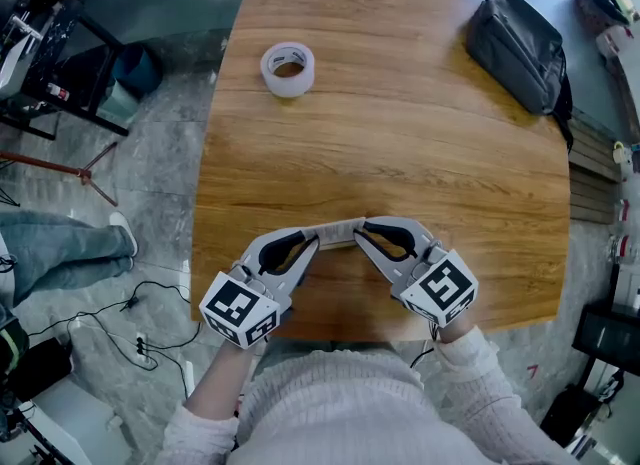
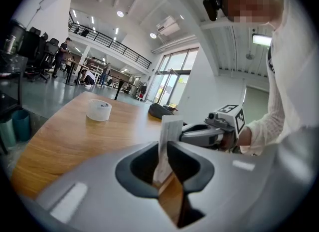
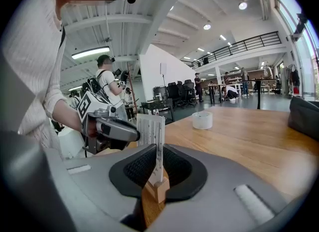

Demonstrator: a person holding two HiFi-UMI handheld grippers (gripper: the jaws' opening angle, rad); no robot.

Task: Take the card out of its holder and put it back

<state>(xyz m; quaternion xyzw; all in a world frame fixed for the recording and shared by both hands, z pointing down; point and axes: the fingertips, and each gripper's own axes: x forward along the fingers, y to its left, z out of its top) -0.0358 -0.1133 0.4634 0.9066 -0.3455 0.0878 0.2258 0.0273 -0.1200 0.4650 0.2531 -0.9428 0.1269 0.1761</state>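
In the head view, the left gripper (image 1: pixel 312 244) and right gripper (image 1: pixel 364 235) meet tip to tip over the wooden table (image 1: pixel 400 133), on the card (image 1: pixel 338 230). A tape roll (image 1: pixel 287 68) lies well beyond the left gripper. A black bag (image 1: pixel 518 48) sits far beyond the right one.

In the left gripper view, the jaws pinch the upright card's near edge. The right gripper is directly behind the card and blocks the way ahead. The tape roll lies farther off to the left.

In the right gripper view, the jaws clamp a small wooden holder (image 3: pixel 158 188), and the card stands upright in its slot. The left gripper is just beyond the card.
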